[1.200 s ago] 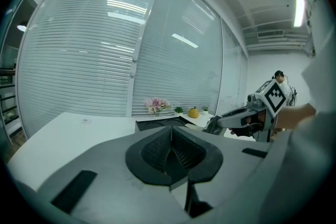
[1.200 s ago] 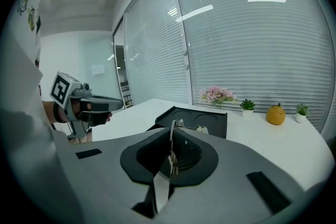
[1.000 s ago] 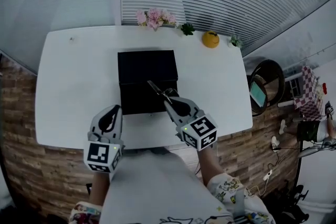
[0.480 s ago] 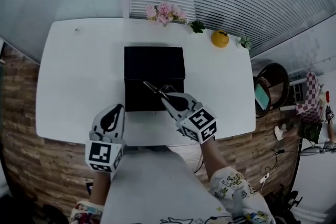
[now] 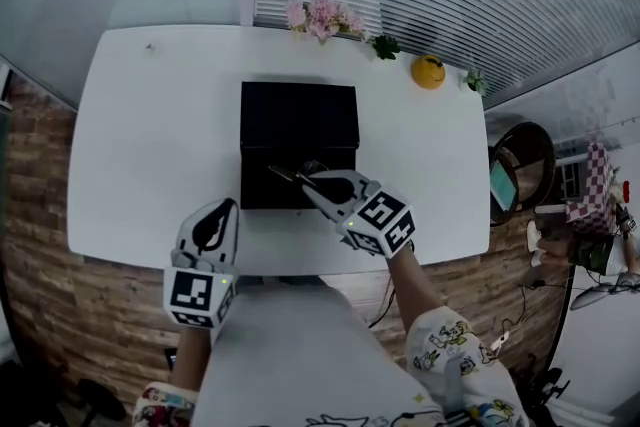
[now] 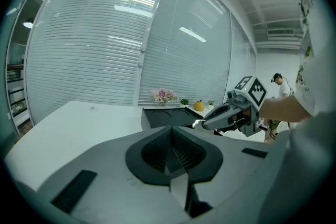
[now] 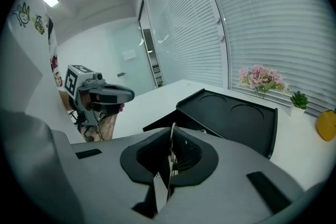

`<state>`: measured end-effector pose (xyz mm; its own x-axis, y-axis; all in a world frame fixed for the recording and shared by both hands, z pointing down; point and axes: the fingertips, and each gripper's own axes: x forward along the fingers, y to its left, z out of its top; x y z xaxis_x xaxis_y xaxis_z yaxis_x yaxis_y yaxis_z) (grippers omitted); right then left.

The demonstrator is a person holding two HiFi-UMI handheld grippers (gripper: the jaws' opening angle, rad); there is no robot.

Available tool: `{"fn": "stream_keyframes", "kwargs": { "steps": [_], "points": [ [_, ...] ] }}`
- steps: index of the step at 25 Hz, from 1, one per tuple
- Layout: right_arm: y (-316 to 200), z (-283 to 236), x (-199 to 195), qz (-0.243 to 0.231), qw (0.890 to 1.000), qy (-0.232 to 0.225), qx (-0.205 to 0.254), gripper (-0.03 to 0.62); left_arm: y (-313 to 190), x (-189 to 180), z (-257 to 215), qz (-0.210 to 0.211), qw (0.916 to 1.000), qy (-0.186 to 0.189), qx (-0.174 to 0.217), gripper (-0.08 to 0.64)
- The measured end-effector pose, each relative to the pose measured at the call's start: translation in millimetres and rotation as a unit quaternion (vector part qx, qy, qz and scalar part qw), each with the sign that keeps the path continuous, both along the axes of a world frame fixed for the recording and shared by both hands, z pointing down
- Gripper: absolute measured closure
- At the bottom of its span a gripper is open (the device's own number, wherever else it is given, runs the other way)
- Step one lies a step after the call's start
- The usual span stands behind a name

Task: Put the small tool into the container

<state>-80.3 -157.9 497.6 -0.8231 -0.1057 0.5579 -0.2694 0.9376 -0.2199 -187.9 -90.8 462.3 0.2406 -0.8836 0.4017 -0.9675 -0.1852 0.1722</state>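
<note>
Right tongs (image 5: 306,178) stay clenched on the small thin silver metal tool (image 5: 284,174), holding it over the open front half of the black square container (image 5: 262,193) in the middle of the white bench (image 5: 150,135). Compared with a second ago, the tool has sunk nearer the container, and its tip has swung from about 11 o'clock toward 10 o'clock. Left tongs (image 5: 226,206) remain clenched on nothing at the container's 7 o'clock, by the bench's near edge.

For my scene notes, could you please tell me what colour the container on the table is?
The container is black; the head view shows it best.
</note>
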Motion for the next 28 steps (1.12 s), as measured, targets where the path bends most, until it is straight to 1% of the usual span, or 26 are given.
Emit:
{"fn": "stream_keyframes", "kwargs": {
  "steps": [8, 12, 17, 24, 26, 28],
  "points": [
    [6.2, 12.2, -14.9, -0.057, 0.997, 0.002, -0.042, 0.584, 1.1, 3.2, 1.5, 0.001, 1.0000, 0.000, -0.001, 0.549],
    [4.2, 16.0, -20.8, -0.068, 0.995, -0.008, -0.072, 0.584, 2.7, 4.2, 4.5, -0.001, 1.0000, 0.000, -0.005, 0.549],
    [0.5, 23.6, -24.5, -0.080, 0.988, -0.014, -0.129, 0.584, 6.1, 1.8, 11.9, -0.004, 0.9999, 0.001, -0.012, 0.549],
    [-4.7, 39.2, -27.1, -0.106, 0.977, 0.006, -0.183, 0.584, 3.6, -0.1, 11.1, -0.002, 0.9999, 0.002, -0.012, 0.549],
    [-5.1, 46.1, -27.1, -0.113, 0.976, 0.020, -0.186, 0.584, 2.1, 0.5, 10.5, -0.002, 0.9999, 0.005, -0.011, 0.549],
    [-4.9, 53.1, -27.0, -0.119, 0.976, 0.036, -0.180, 0.584, 1.9, 0.4, 11.9, -0.003, 0.9999, 0.008, -0.012, 0.549]
  ]
}}
